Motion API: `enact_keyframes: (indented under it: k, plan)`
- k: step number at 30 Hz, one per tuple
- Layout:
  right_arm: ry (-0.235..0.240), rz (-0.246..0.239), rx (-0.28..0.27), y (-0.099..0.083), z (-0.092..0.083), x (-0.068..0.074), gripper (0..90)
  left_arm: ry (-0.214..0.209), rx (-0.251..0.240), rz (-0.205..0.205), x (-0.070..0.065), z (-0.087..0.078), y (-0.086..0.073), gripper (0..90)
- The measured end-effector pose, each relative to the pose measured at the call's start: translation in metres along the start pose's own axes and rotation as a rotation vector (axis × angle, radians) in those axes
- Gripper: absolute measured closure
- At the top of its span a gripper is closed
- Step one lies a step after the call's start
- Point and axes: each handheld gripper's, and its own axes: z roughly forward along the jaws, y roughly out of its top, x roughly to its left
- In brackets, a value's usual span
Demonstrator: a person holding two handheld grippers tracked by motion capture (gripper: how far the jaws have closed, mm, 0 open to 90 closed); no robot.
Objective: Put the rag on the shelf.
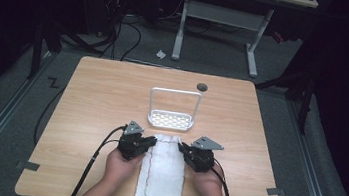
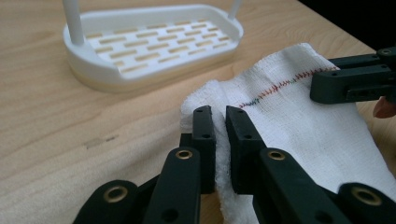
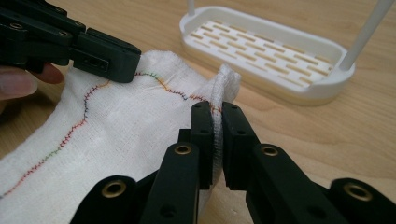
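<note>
At the near edge of the surface (image 1: 97, 98), the white cloth (image 1: 162, 174) is running out of the high view, its lower end cut off. Left tool (image 2: 220, 122) is pinching the cloth's far left corner; right tool (image 3: 217, 119) is clamping the far right corner, fabric bunching between both pairs of jaws. White rack (image 1: 170, 120) is standing just beyond. No writing is showing.

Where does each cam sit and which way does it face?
High view: above the near edge, facing forward-down on the table; forearms, left gripper, right gripper.
Left gripper view: on the left gripper, jaws shut on the white towel.
Right gripper view: on the right gripper, gripping the opposite corner.
Shared: towel, white rack.
</note>
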Motion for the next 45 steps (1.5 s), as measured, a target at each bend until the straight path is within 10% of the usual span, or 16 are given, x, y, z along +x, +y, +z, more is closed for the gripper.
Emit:
enact_keyframes:
  k: [45]
  plan:
    - [-0.066, -0.081, -0.352, 0.11, -0.073, 0.009, 85.0, -0.009, -0.362, 0.134, -0.034, -0.081, 0.11, 83.1]
